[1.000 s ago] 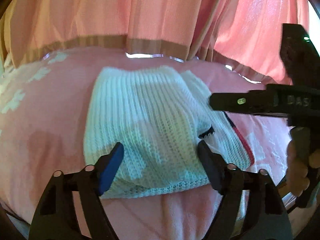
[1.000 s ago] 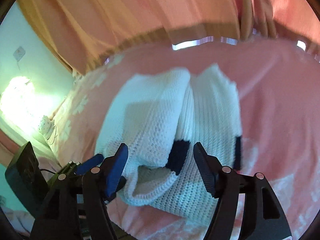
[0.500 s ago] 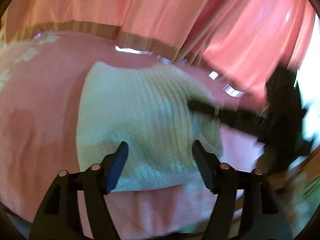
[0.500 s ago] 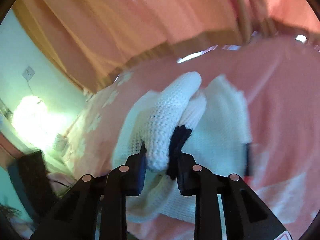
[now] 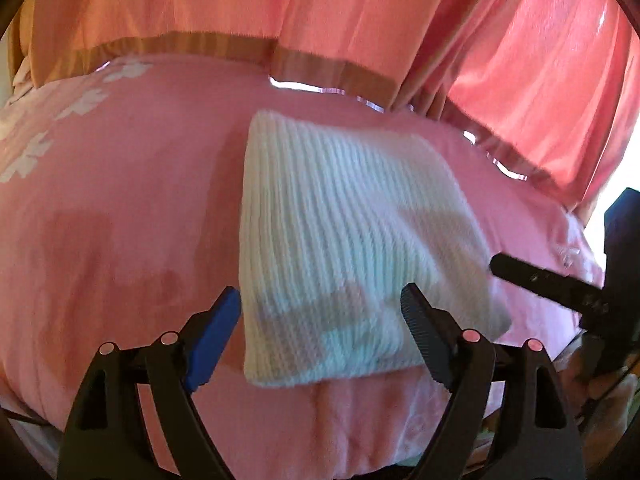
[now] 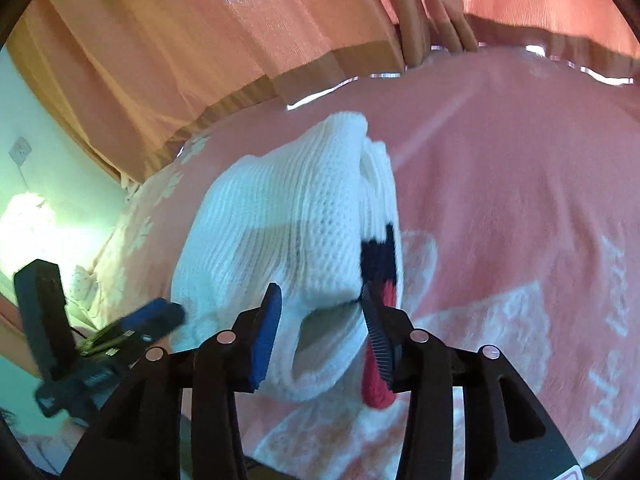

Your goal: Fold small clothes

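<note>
White lettering runs along the blanket [image 6: 520, 200] right of the right gripper [image 6: 320, 328] in its own view, but blur and tilt make it unreadable; no other writing shows. In the left wrist view, white flower prints mark the blanket far left of the fingers. The left gripper [image 5: 320, 332] has its fingers spread wide and holds nothing: the blue pad [image 5: 212, 340] sits just left of the sweater's [image 5: 352, 248] near-left corner, and the black pad [image 5: 424, 336] overlaps its near edge. The sweater, white ribbed knit, lies folded on the blanket ahead of and between these fingers, its near edge close to the blanket's front drop. Bare blanket spreads wide to the left of the fingers; less lies to the right, where the other gripper's black finger reaches the sweater's right edge. Curtains [image 5: 320, 8] hang along the far edge. In the right wrist view, the left gripper shows blurred at far left beside the sweater's left edge. The right gripper's fingers are part open around a raised fold of the sweater with navy and red trim; whether they press it cannot be told. Bare blanket stretches right of them.
</note>
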A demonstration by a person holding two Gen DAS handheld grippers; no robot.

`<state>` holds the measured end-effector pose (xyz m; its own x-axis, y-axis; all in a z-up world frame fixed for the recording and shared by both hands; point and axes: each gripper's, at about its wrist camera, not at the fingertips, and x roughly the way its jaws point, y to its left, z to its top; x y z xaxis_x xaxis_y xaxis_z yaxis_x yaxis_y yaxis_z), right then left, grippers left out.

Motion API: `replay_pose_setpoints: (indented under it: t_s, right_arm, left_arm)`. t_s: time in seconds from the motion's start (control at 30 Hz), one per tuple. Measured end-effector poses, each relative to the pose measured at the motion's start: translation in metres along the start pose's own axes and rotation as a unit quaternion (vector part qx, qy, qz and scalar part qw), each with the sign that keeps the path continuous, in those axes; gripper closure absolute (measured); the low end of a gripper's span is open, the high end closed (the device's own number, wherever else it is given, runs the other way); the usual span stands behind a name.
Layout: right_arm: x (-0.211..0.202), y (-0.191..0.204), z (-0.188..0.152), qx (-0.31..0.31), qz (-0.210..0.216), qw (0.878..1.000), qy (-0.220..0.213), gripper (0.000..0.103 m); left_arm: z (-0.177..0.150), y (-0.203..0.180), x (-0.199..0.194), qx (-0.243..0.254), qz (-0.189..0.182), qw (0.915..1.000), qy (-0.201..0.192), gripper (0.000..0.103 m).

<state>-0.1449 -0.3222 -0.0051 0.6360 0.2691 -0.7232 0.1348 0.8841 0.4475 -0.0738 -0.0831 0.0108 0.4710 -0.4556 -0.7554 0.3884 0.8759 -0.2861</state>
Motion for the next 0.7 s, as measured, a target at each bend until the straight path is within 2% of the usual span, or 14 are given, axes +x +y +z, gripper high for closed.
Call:
replay_pose_setpoints:
  t_s: [0.1, 0.23, 0.3, 0.37, 0.4, 0.47, 0.5, 0.53, 0.57, 0.6, 0.7]
  right_arm:
    - [0.000, 0.003, -0.008, 0.007, 0.011, 1.000, 0.009, 0.056]
    - [-0.007, 0.009, -0.016, 0.019, 0.035, 0.999, -0.005, 0.051]
    - [-0.011, 0.015, -0.019, 0.007, 0.030, 0.999, -0.017, 0.051]
    - [-0.011, 0.022, -0.021, -0.009, 0.036, 0.999, -0.018, 0.046]
    - [-0.007, 0.026, -0.022, -0.017, 0.034, 0.999, -0.012, 0.045]
    - [0.004, 0.030, -0.022, -0.022, 0.025, 0.999, 0.004, 0.045]
    - [0.013, 0.028, -0.023, -0.018, 0.018, 1.000, 0.017, 0.059]
    - [0.020, 0.027, -0.023, -0.015, 0.016, 0.999, 0.030, 0.095]
    - [0.022, 0.024, -0.023, -0.013, 0.014, 0.999, 0.037, 0.093]
    - [0.017, 0.023, -0.022, -0.011, 0.009, 1.000, 0.024, 0.094]
    - [-0.027, 0.034, -0.019, -0.039, -0.009, 0.998, -0.058, 0.095]
  left_arm:
    - [-0.009, 0.003, 0.003, -0.005, 0.005, 0.9999, 0.011, 0.023]
    - [-0.021, 0.016, 0.000, -0.016, -0.018, 0.9993, 0.028, 0.023]
    - [-0.029, 0.022, 0.001, -0.018, -0.035, 0.9981, 0.047, 0.023]
    - [-0.036, 0.022, 0.004, -0.010, -0.028, 0.9983, 0.050, 0.023]
    - [-0.038, 0.021, 0.008, -0.001, -0.016, 0.9987, 0.049, 0.023]
    - [-0.037, 0.020, 0.014, 0.010, -0.015, 0.9990, 0.042, 0.024]
    - [-0.037, 0.020, 0.016, 0.011, -0.014, 0.9991, 0.038, 0.034]
    - [-0.035, 0.020, 0.018, 0.015, -0.018, 0.9991, 0.036, 0.045]
    - [-0.033, 0.022, 0.021, 0.018, -0.018, 0.9989, 0.040, 0.064]
    - [-0.027, 0.025, 0.023, 0.014, -0.017, 0.9984, 0.052, 0.070]
    - [-0.014, 0.033, 0.009, 0.013, -0.027, 0.9985, 0.047, 0.075]
